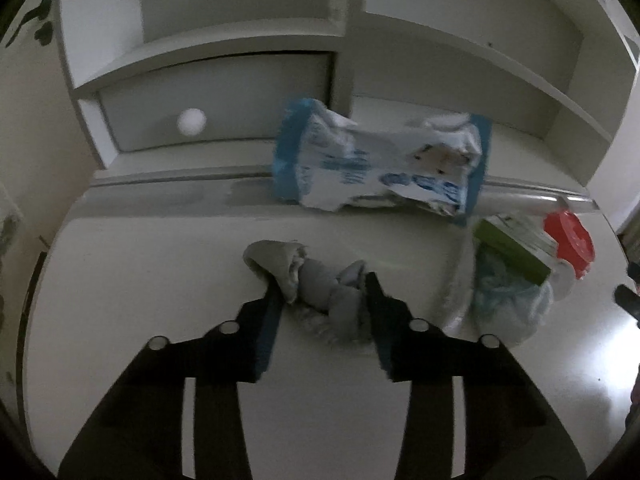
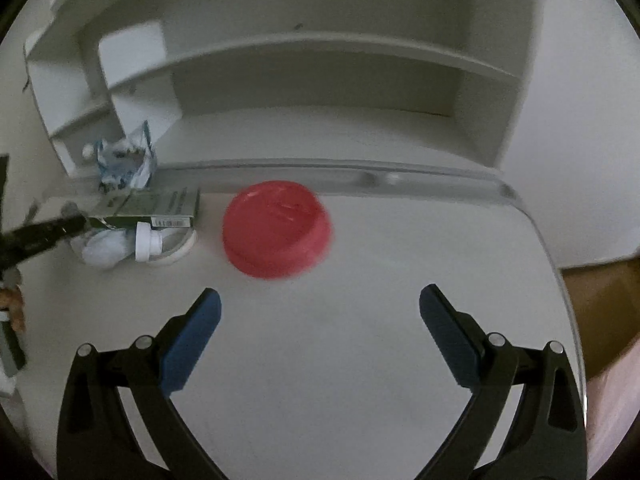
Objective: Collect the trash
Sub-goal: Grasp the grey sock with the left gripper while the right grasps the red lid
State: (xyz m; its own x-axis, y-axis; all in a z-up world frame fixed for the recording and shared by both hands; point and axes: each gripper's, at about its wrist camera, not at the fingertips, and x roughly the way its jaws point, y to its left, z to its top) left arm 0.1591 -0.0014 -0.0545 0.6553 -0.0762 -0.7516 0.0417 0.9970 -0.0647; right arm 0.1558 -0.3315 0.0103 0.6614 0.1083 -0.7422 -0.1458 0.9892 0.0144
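Trash lies scattered on the white desk (image 1: 140,280): a crumpled tissue (image 1: 320,288) is pinched loosely in the left gripper (image 1: 322,292), so it may tear or slip free. The right gripper (image 2: 320,304), spread wide and empty, faces a red lid (image 2: 276,228) that could skid away.

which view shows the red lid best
The right wrist view: the red lid lies whole and central ahead of the open right tongs. The left wrist view shows it only at the far right edge, partly hidden.
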